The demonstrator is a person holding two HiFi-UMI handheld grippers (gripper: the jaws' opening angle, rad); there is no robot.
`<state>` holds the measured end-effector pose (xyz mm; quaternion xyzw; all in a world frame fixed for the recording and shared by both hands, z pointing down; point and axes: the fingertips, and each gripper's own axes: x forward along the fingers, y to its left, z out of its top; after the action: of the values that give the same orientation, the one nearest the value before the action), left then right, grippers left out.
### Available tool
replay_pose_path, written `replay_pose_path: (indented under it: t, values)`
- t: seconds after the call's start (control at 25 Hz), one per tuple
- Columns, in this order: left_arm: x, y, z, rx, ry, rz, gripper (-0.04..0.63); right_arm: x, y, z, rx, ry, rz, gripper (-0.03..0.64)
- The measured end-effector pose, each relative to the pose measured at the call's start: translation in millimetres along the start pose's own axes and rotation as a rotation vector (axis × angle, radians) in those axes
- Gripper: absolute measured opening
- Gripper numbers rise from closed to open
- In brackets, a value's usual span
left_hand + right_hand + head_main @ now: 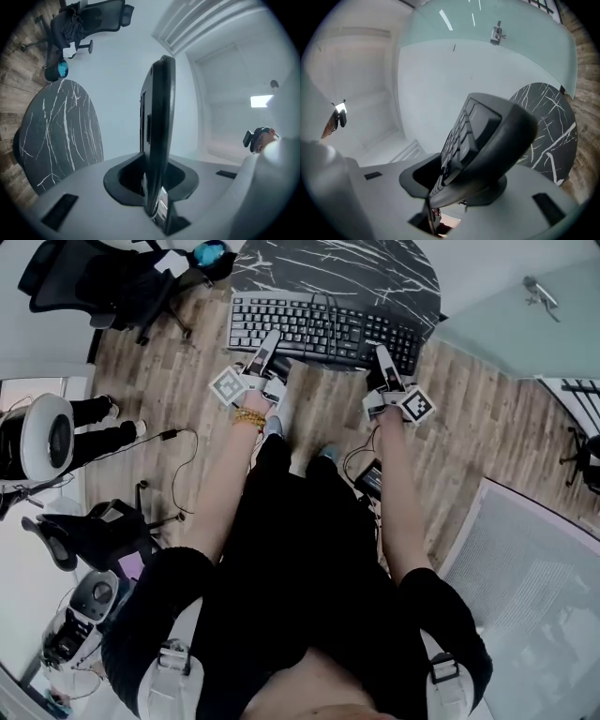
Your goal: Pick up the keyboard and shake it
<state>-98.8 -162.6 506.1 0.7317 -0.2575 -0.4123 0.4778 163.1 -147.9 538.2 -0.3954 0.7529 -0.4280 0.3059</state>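
Nearest is the person's black-clad body (309, 596), with both forearms (225, 493) reaching forward to the grippers. The left gripper (271, 341) pinches the keyboard (323, 329) on its near long edge, toward the left end. The left gripper view shows the keyboard edge-on, wedged upright between the fingers. The right gripper (380, 354) pinches the same edge toward the right end, and its own view shows keys and a rounded corner seated in the fingers. The keyboard seems lifted off the table (375, 268), held at that table's near edge.

The step in hand looks like the shake itself. To do it well, both pinches should be firm and move together, so the keyboard neither twists nor pries out of one side. Short up-and-down strokes would suit better than wide swings, since each grip bites only a thin rim. Drawing it toward the body first would give room from the table edge, the one thing close enough to knock.

Around it are a chair (112, 282) beyond the table's left edge, a blue thing (208, 253) near that, and a cable (183, 451) loose on the floor (487, 409). Someone's legs (98, 423) stand beside a white machine (42, 437), and a glass wall (506, 306) is at right, all well apart from the keyboard
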Motion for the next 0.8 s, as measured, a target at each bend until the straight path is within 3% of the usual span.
replay_pose_path:
  t: [0.16, 0.4, 0.8]
  values:
    - [-8.4, -5.9, 4.5, -0.013, -0.004, -0.025, 0.071, -4.8, 5.4, 7.6, 0.014, -0.065, 0.017, 0.150]
    - [-8.6, 0.9, 2.7, -0.031, 0.005, -0.009, 0.069, -2.5, 0.0, 9.4, 0.017, -0.072, -0.001, 0.150]
    - [-9.8, 7.1, 6.8, -0.033, 0.029, -0.012, 0.069, 2.6, -6.1, -8.2, 0.058, 0.037, 0.004, 0.134]
